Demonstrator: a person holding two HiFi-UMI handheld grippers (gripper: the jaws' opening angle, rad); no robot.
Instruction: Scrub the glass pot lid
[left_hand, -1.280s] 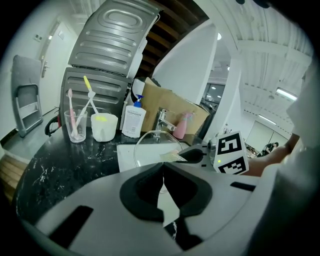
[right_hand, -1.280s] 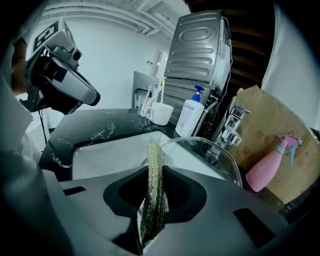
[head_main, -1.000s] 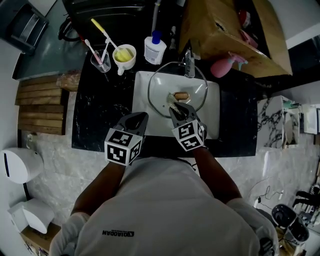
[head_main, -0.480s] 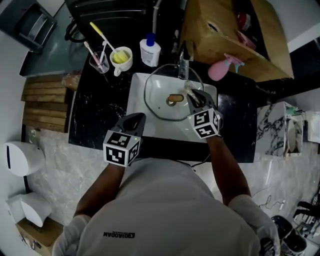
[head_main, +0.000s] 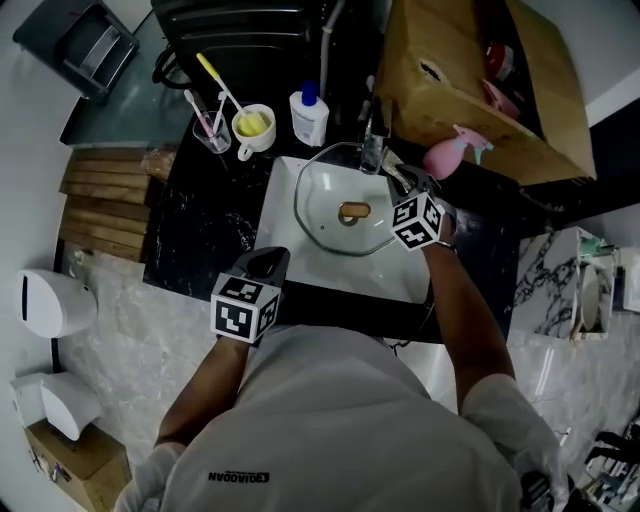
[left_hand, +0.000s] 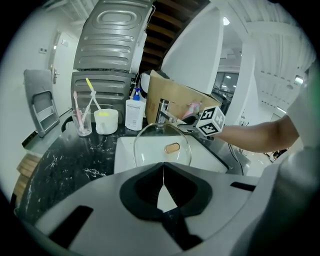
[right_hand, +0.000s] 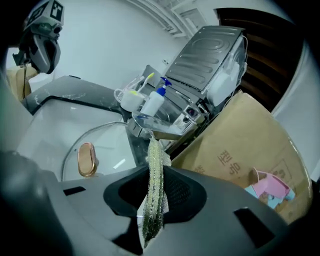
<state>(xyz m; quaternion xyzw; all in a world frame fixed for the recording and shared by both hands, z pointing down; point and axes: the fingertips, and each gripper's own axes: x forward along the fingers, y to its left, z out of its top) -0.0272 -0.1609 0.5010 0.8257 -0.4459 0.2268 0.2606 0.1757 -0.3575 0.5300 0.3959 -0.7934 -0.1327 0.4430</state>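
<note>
Currently: glass pot lid (head_main: 325, 215) sits in the white sink (head_main: 300, 265), upper middle of the head view, brass-coloured knob (head_main: 353, 210) facing up. Right gripper (head_main: 400, 178) is at the lid's upper-right rim, just beside the faucet (head_main: 373, 148), jaws clamped on a green-and-silver scrub pad (right_hand: 152, 195). Left gripper (left_hand: 162, 167) is at the sink's lower-left corner, apart from the lid, jaws pressed together with nothing between them.

Glossy glass lid (head_main: 333, 232), smooth white sink (head_main: 335, 277), polished black counter (head_main: 200, 232); rough scrubber (right_hand: 152, 180)
</note>
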